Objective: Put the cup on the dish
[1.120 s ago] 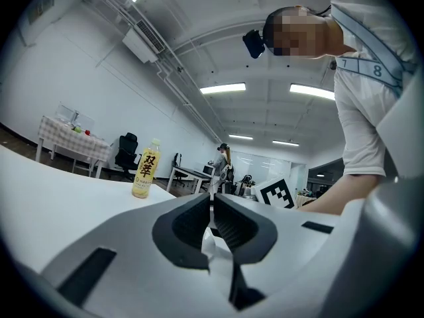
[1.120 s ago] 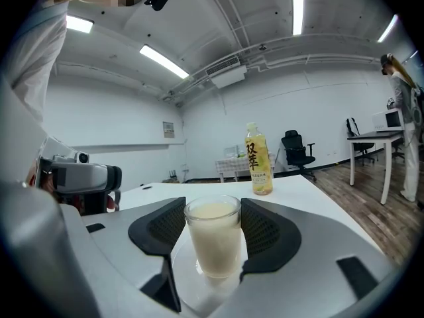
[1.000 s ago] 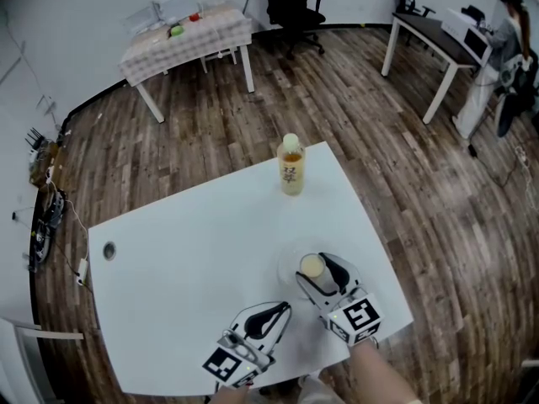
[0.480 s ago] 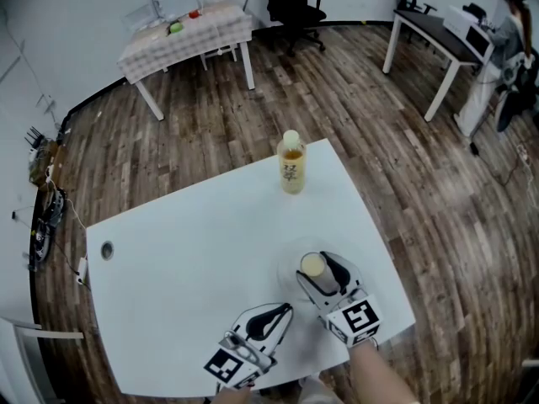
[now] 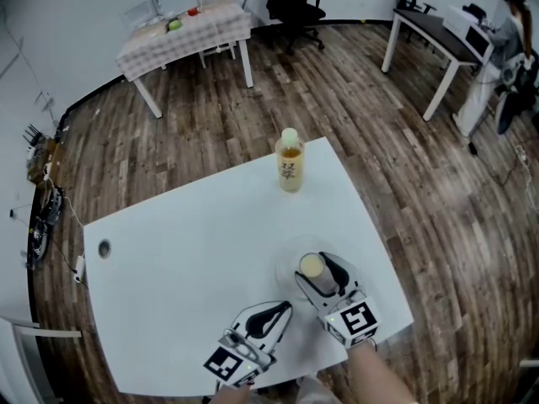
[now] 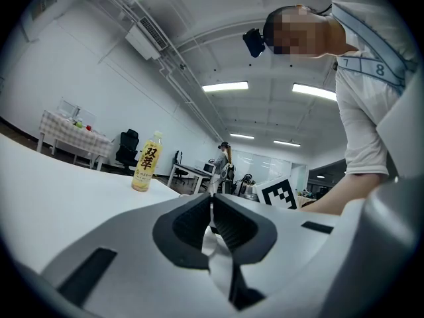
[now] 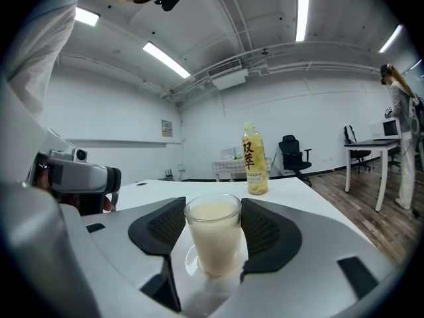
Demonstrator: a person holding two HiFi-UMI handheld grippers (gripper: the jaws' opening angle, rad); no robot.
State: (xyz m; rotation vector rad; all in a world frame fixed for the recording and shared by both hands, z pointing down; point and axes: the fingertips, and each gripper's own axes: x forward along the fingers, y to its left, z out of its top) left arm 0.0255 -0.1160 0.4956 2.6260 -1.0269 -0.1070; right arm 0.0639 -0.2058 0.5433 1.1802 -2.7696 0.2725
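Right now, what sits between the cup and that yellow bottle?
Past the dish rim around the cup, just bare table up to the bottle, per the head view.

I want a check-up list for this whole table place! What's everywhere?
Surface: white table with a small hole.
Job's things: cup of milky drink, standing on the clear dish.
Clutter: one bottle near the far edge.
Grippers: right gripper pads against the cup; left gripper shut, empty.
Cables: cables on the floor, left of the table.
Surroundings: checked table, chair, desk, a person standing.
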